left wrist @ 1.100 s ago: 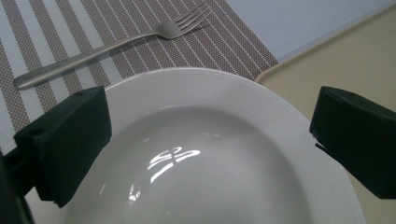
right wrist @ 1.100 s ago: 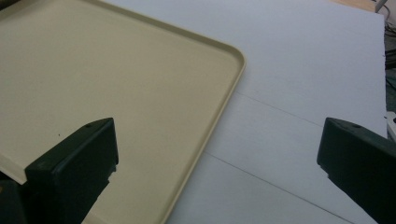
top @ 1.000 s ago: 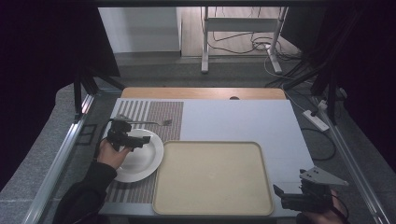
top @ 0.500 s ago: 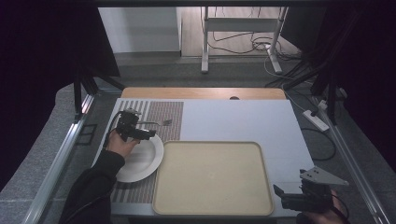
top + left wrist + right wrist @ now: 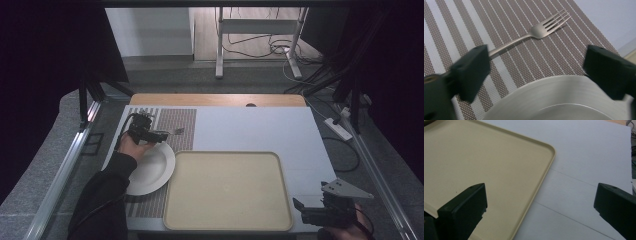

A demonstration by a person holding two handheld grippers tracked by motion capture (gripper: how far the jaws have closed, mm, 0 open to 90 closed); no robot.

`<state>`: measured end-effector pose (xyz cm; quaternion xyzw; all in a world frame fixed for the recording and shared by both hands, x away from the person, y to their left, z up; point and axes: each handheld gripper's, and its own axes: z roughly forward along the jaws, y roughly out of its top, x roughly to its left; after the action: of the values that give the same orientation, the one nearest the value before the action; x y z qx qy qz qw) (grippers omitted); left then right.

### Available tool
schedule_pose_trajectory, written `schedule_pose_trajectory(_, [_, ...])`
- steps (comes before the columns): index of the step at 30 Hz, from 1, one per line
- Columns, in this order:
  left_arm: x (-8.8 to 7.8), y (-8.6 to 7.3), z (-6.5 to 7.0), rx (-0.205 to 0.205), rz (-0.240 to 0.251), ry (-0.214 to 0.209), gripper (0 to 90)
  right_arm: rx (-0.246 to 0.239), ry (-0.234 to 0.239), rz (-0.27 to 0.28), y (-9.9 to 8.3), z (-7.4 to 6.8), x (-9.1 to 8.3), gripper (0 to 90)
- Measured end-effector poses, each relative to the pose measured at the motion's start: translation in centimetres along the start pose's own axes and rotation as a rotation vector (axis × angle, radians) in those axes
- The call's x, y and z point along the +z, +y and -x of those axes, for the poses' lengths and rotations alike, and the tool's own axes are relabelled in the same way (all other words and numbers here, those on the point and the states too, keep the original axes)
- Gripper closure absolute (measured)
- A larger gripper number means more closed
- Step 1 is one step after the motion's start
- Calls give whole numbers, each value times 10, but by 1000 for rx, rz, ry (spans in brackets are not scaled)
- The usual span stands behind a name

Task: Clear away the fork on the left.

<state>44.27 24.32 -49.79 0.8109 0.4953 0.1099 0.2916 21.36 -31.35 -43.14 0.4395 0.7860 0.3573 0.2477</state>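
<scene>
A white plate point(image 5: 150, 170) is seen on the striped placemat point(image 5: 182, 122) at the left of the desk point(image 5: 250, 125), with nothing lying in it. Just beyond its rim a fork point(image 5: 534, 33) is laid on the mat. The left tool point(image 5: 162, 135) is held low over the plate's far edge, pointed at the fork; its jaws have just been closing but are still apart, nothing gripped. The beige tray point(image 5: 227, 190) is bare. The right tool point(image 5: 300, 212) is held wide open at the tray's near right corner.
</scene>
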Motion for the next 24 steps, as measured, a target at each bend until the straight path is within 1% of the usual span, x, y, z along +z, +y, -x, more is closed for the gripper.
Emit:
schedule_pose_trajectory(1, [0,1,-2,0,-5,4,192,0,2,1,0,0,0,0])
schedule_pose_trajectory(2, [0,1,-3,-1,-10,-1,244,0,0,0,0,0,0,0])
schedule_pose_trajectory(3, [0,2,-6,1,-19,-13,320,0,0,0,0,0,0,0])
schedule_pose_trajectory(4, [1,3,-7,-1,-21,-7,380,0,0,0,0,0,0,0])
schedule_pose_trajectory(5, [1,3,-8,0,-24,-1,415,0,0,0,0,0,0,0])
schedule_pose_trajectory(6, [1,4,-11,2,-28,-10,501,0,0,0,0,0,0,0])
schedule_pose_trajectory(8, [2,6,-15,-7,-30,-9,605,0,1,0,0,0,0,0])
schedule_pose_trajectory(9, [3,7,-17,-4,-35,-16,697,1,1,0,0,0,0,0])
schedule_pose_trajectory(10, [4,8,-19,1,-41,-11,769,1,0,0,0,0,0,0])
schedule_pose_trajectory(12, [7,10,-21,17,-61,9,883,1,1,0,0,0,0,0])
schedule_pose_trajectory(16, [16,17,-28,11,-83,30,886,2,1,1,0,0,0,0])
schedule_pose_trajectory(17, [18,18,-30,11,-89,40,886,2,1,1,0,0,0,0])
schedule_pose_trajectory(18, [21,19,-31,13,-93,60,886,2,1,2,0,0,0,0])
schedule_pose_trajectory(19, [24,21,-34,9,-102,74,886,3,2,2,0,0,0,0])
schedule_pose_trajectory(22, [31,23,-41,-12,-113,95,886,5,4,4,0,0,0,0])
schedule_pose_trajectory(24, [36,23,-46,-23,-131,118,886,7,4,4,0,1,0,0])
